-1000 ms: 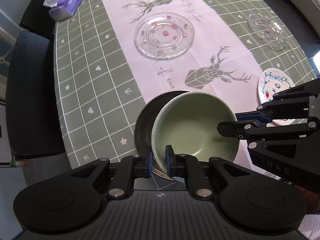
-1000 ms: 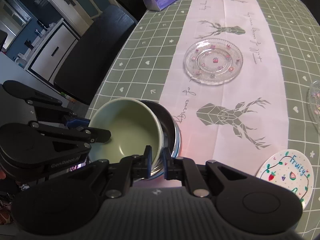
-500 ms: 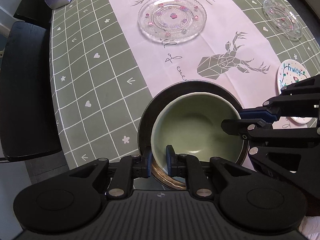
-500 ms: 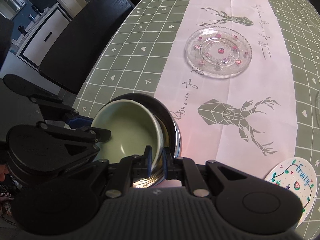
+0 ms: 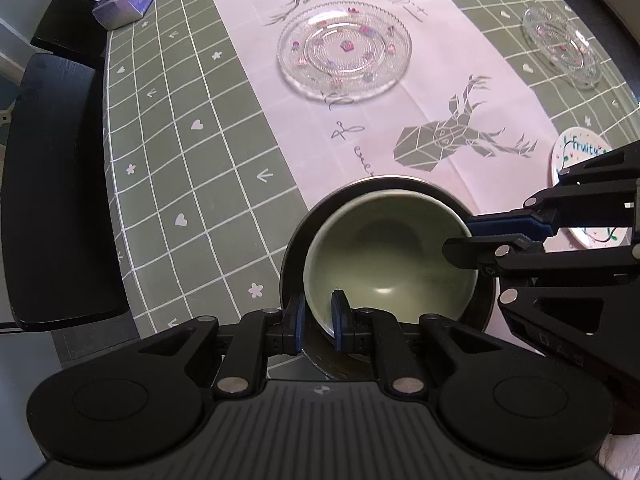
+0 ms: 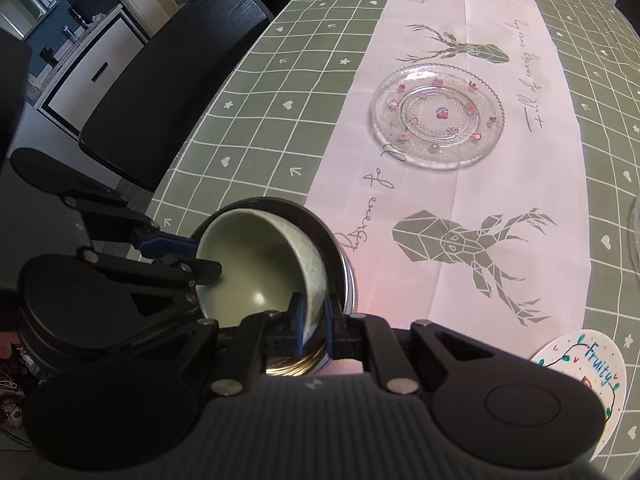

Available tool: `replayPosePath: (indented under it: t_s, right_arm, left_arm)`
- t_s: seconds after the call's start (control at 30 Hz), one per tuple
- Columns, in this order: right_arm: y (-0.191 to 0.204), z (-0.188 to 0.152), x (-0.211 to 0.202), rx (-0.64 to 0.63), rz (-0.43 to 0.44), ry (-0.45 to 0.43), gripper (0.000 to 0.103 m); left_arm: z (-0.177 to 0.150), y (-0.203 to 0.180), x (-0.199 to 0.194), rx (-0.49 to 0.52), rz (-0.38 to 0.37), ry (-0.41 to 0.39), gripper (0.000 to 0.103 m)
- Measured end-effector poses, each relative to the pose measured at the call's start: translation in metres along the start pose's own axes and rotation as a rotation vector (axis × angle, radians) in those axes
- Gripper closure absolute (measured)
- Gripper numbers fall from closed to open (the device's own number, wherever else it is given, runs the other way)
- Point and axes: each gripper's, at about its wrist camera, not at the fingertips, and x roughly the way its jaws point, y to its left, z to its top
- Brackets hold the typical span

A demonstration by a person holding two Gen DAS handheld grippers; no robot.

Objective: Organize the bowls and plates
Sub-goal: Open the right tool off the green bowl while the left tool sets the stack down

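Glossy round green bowl [image 5: 390,256] sits inside a dark metal bowl [image 5: 294,256]. Left gripper [image 5: 318,322] clamps its thin rim. Right gripper [image 6: 312,326] straddles the opposite rim, jaws opening, pads apparently still touching.

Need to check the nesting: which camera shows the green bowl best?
Left wrist: it looks straight down into the green bowl, whole rim visible inside the metal bowl. Right wrist shows the green bowl obliquely, tilted, partly hidden by the left gripper.

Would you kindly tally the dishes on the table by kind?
Glass plates: 2
Painted "Fruity" plate: 1
Green bowl: 1
Dark metal bowl: 1
Total: 5
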Motion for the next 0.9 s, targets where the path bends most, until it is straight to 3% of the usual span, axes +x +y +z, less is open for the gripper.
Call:
replayPosePath:
  t_s: [0.27,0.4,0.5,0.9]
  right_arm:
    - [0.005,0.002,-0.017,-0.038,-0.009,-0.074,0.091]
    - [0.005,0.001,-0.016,-0.066,-0.027,-0.096,0.095]
    - [0.005,-0.001,-0.01,-0.072,-0.03,-0.084,0.103]
    - [0.003,-0.005,-0.004,-0.072,-0.025,-0.089,0.103]
  left_arm:
    - [0.004,0.001,-0.017,-0.023,0.002,-0.109,0.088]
    - [0.006,0.002,-0.019,-0.032,-0.006,-0.172,0.088]
    - [0.006,0.003,-0.014,-0.052,-0.013,-0.178,0.088]
    - [-0.004,0.009,-0.002,-0.068,-0.022,-0.158,0.088]
